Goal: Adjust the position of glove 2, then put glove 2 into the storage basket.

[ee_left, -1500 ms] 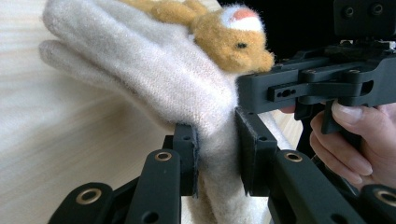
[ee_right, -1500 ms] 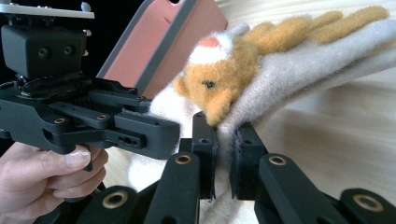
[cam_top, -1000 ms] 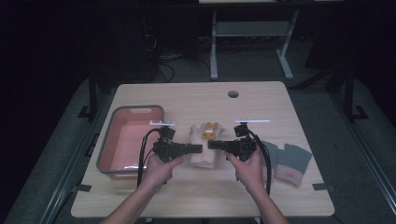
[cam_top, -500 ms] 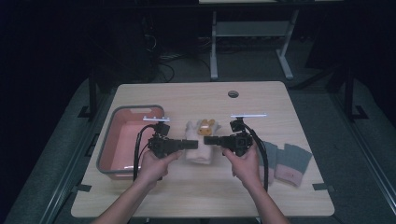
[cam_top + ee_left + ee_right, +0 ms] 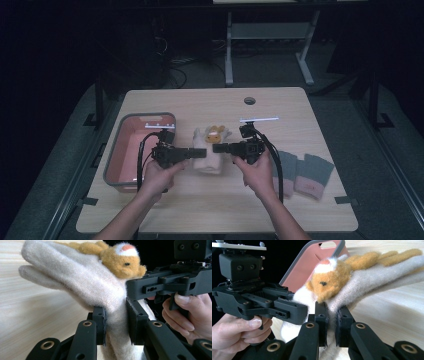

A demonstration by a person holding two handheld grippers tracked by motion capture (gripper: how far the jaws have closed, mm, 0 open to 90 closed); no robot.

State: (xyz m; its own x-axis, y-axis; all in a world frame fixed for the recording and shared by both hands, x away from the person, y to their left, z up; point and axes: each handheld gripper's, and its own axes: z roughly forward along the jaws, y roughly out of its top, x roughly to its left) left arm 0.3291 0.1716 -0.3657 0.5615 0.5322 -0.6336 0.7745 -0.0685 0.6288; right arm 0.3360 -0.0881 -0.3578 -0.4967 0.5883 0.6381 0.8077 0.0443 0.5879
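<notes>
Both tools have edged up the desk point(image 5: 300, 200) since a second ago, carrying the cream glove point(image 5: 207, 159) with them. Left tool point(image 5: 116, 322) clenched on the glove's cuff, fabric pinched between its pads. Right tool point(image 5: 332, 322) clenched on the opposite edge of the same glove. Glove hangs stretched between the two tools, just right of the pink tub point(image 5: 116, 155); an orange plush animal point(image 5: 216, 134) sits on its back. Grey gloves point(image 5: 305, 172) lie near the right edge of the desk.
</notes>
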